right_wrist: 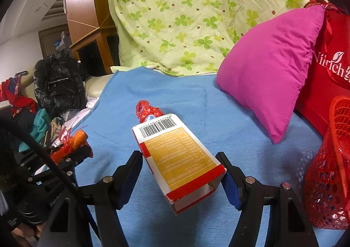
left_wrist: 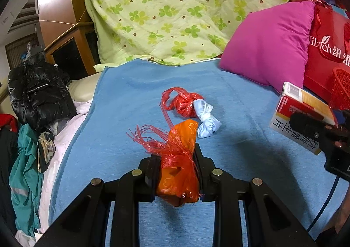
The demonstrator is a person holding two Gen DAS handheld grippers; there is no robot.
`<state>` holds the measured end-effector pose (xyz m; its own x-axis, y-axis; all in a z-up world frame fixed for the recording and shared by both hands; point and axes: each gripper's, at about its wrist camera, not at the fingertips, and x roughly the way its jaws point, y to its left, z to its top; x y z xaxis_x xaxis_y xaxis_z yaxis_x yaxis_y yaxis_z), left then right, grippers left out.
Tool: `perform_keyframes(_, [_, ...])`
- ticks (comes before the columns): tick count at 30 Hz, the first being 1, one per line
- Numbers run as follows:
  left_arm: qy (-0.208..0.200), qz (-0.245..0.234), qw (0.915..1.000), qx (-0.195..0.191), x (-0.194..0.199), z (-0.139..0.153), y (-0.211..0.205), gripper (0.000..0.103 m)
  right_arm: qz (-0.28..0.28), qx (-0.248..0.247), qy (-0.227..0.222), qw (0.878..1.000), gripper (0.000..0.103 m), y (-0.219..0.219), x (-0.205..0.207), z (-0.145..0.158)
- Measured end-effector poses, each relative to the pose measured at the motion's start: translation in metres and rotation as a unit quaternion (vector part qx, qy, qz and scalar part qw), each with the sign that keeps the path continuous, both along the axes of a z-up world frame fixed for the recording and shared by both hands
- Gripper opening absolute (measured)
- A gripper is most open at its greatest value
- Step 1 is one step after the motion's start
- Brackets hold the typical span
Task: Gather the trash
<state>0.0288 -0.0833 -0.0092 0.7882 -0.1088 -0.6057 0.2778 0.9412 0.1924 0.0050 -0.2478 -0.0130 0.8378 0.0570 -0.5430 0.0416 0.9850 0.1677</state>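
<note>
My left gripper (left_wrist: 177,159) is shut on an orange packet (left_wrist: 181,174) tangled in frayed red plastic strips, held just above the blue blanket (left_wrist: 122,98). Beyond it on the blanket lie a knotted red plastic bag (left_wrist: 183,102) and, touching it, a light blue wad (left_wrist: 207,124). My right gripper (right_wrist: 181,168) is shut on a red, white and yellow carton (right_wrist: 181,157), barcode end pointing away and lifted off the bed. That carton (left_wrist: 301,111) also shows at the right edge of the left wrist view. The left gripper (right_wrist: 72,148) with its packet appears low left in the right wrist view.
A red mesh basket (right_wrist: 328,170) stands at the right, beside a red paper bag (right_wrist: 328,76) and a pink pillow (right_wrist: 266,67). A green clover quilt (left_wrist: 175,10) is heaped at the back. A black jacket (left_wrist: 37,93) and other clothes pile up at the left.
</note>
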Motion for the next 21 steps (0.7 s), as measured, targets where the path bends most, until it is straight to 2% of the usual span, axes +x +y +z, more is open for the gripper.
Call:
perform_keyframes(13, [0.001, -0.02, 0.9998, 0.008, -0.005, -0.004, -0.024, 0.029, -0.018, 0.001, -0.011, 1.0, 0.072, -0.018, -0.01, 0.005])
perform_keyframes(21, [0.019, -0.022, 0.9995, 0.011, 0.0, -0.012, -0.028, 0.029, 0.015, 0.02, 0.045, 0.999, 0.072, -0.024, -0.003, -0.012])
